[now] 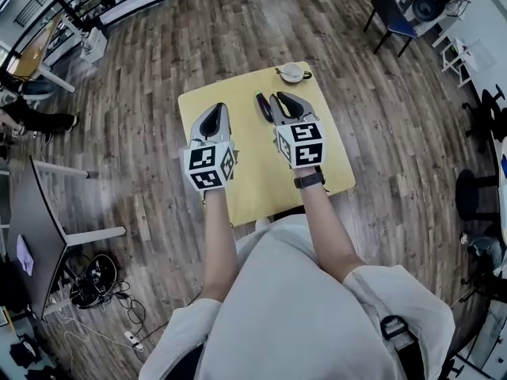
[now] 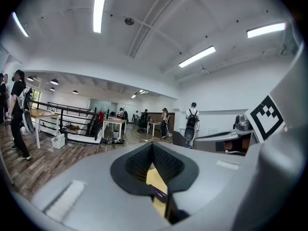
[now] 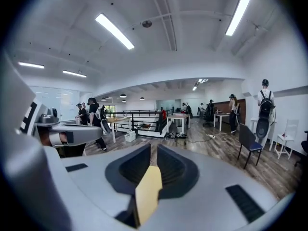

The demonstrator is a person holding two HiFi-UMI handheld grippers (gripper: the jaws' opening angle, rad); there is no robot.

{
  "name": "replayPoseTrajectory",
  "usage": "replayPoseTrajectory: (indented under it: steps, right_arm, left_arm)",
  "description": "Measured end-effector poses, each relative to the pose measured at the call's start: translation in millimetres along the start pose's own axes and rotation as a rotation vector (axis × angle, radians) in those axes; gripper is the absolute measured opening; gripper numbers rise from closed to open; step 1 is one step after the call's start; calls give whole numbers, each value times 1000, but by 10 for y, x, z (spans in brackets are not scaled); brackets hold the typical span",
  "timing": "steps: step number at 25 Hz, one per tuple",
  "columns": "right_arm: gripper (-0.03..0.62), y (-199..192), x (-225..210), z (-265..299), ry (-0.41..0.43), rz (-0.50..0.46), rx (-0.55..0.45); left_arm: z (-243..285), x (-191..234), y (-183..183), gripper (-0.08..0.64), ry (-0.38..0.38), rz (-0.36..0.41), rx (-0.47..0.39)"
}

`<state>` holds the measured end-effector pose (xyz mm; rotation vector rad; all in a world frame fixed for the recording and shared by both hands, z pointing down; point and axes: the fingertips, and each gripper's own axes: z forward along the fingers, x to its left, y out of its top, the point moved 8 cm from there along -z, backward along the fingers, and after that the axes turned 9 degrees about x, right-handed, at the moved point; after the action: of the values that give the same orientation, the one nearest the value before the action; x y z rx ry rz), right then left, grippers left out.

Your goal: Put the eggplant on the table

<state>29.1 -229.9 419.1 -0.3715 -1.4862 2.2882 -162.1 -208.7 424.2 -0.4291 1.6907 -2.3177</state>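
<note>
Dark eggplant (image 1: 262, 106) lies on the table (image 1: 238, 188), nine o'clock of my barely parted, empty right hand-held gripper (image 1: 283, 100); left hand-held gripper (image 1: 217, 109) closed, empty: delivered, I judge.

Bare table (image 1: 252, 169) left of eggplant (image 1: 263, 108)

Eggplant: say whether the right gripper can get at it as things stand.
Probably yes. The eggplant lies uncovered on the table, right beside the right gripper, with nothing between them. Its jaws are nearly together, so they would have to open first.
</note>
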Motion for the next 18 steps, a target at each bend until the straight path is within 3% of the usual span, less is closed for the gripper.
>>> replayPoseTrajectory:
  steps: [12, 18]
  right_arm:
    - [24, 471, 145, -627, -36, -38, -196]
    - [11, 540, 189, -780, -48, -53, -237]
  left_arm:
    - [-529, -40, 471, 8, 36, 88, -131]
    - [-667, -55, 581, 8, 19, 114, -177]
